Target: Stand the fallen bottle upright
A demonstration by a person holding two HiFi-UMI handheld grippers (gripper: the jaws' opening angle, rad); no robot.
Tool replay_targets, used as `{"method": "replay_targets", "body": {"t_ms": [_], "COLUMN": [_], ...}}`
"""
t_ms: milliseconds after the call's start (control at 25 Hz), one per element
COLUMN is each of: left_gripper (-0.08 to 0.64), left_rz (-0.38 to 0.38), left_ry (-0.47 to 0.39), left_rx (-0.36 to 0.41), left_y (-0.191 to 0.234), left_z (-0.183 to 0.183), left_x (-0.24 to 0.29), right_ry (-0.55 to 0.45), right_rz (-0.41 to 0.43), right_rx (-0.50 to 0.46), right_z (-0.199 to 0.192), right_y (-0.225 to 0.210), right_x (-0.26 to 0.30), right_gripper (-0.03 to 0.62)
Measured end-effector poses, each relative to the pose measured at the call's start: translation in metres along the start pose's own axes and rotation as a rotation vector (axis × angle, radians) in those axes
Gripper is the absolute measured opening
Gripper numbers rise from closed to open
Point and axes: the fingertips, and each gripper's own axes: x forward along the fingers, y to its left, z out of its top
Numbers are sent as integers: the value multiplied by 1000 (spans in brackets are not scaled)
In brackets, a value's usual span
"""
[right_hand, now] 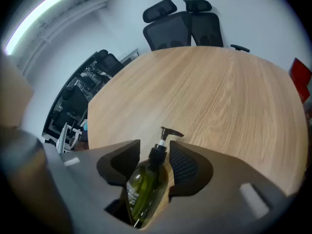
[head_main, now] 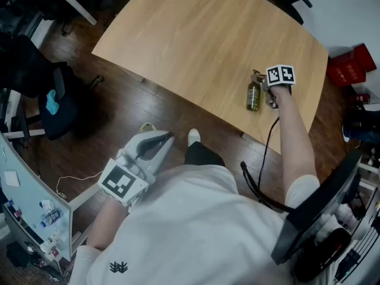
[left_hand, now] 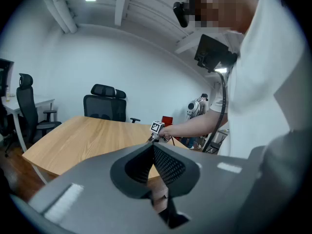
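The right arm reaches straight out over the near edge of the light wooden table (head_main: pixel 196 40). Its right gripper (right_hand: pixel 152 146) sits low on the tabletop with its jaws apart on either side of the olive-green translucent bottle with a black pump head (head_main: pixel 253 95). A strip of bare wood shows between the bottle and one jaw. The bottle lies on its side close to that near edge, pump pointing away from the person. The left arm is bent, holding the left gripper (head_main: pixel 163 140) off the table, beside the person's body over dark floor. Its jaws are closed together, with nothing between them.
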Motion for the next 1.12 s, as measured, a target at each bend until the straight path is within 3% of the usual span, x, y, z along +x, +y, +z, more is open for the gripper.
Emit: {"method": "replay_targets", "body": {"t_ms": [120, 240, 360, 560, 760, 880, 1120], "left_gripper": [-2, -1, -1, 0, -1, -1, 0], "left_rz": [-1, -2, -12, -42, -87, -111, -123], "left_ry": [-1, 5, 23, 16, -1, -14, -23], "left_rx": [-12, -23, -18, 8, 6, 20, 49], "left_y": [1, 2, 2, 0, -11, -19, -33], "left_z": [5, 6, 2, 3, 6, 8, -6], "left_x": [14, 19, 20, 20, 16, 7, -20], "right_ry": [72, 57, -111, -414, -572, -616, -681], "right_rz": [20, 49, 51, -56, -192, -273, -359], "right_rx": [39, 40, -53, -277, -459, -491, -416], "right_z": [-2, 2, 16, 21, -7, -24, -40], "right_y": [-8, -2, 15, 53, 83, 91, 71], "right_x": [10, 9, -16, -78, -99, -102, -111], "right_gripper": [184, 141, 133, 132, 129, 129, 133]}}
